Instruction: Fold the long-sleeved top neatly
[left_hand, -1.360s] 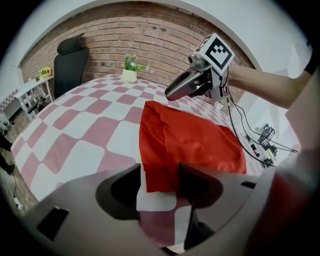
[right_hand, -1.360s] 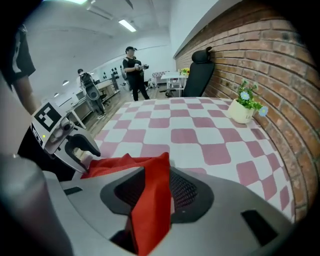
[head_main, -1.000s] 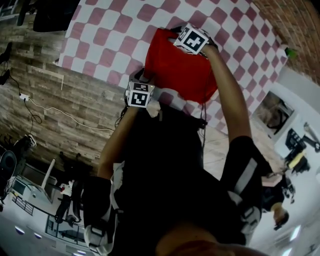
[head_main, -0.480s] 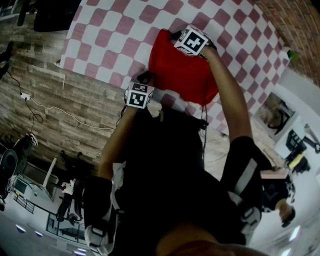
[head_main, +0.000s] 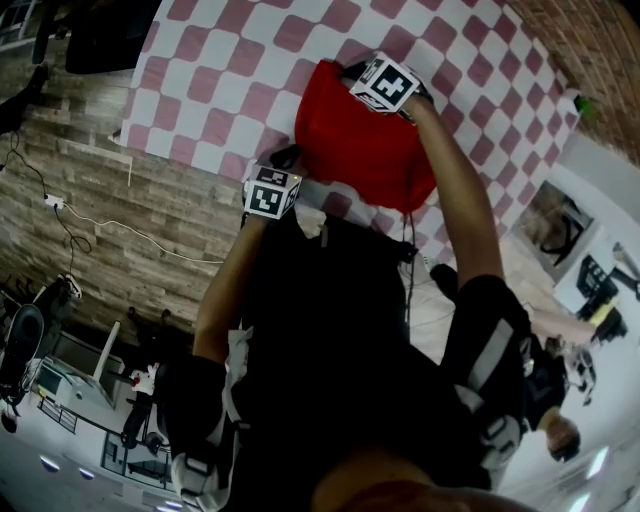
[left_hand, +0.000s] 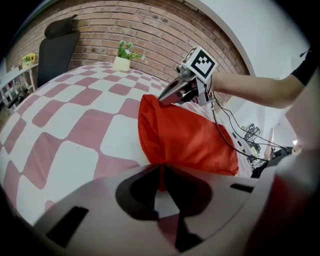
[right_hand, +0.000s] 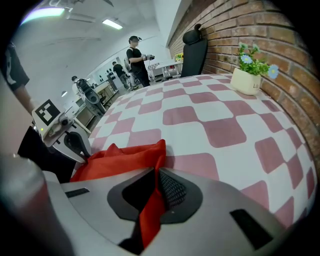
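Note:
The red long-sleeved top (head_main: 365, 135) lies bunched on the pink-and-white checked tablecloth (head_main: 220, 75). My left gripper (head_main: 293, 156) is at its near left corner, and the left gripper view shows the jaws shut on a thin fold of the red top (left_hand: 185, 135). My right gripper (head_main: 340, 70) is at the far corner. Its jaws pinch a strip of the red top (right_hand: 125, 157) against the mesh pad. Both pairs of jaws have just been closing onto the cloth. Each gripper view shows the other one: the right gripper (left_hand: 167, 96) and the left gripper (right_hand: 82, 156).
A potted plant (right_hand: 248, 75) stands at the table's far side by the brick wall (left_hand: 150, 30). A black chair (left_hand: 57, 42) is behind the table. Cables (left_hand: 232, 142) trail off its edge. People (right_hand: 136, 57) stand in the room beyond. The wood floor (head_main: 120, 230) borders the table.
Both grippers have stayed at the same corners of the red top. The left gripper's marker cube has shifted slightly up and left in the head view; the cloth has barely moved.

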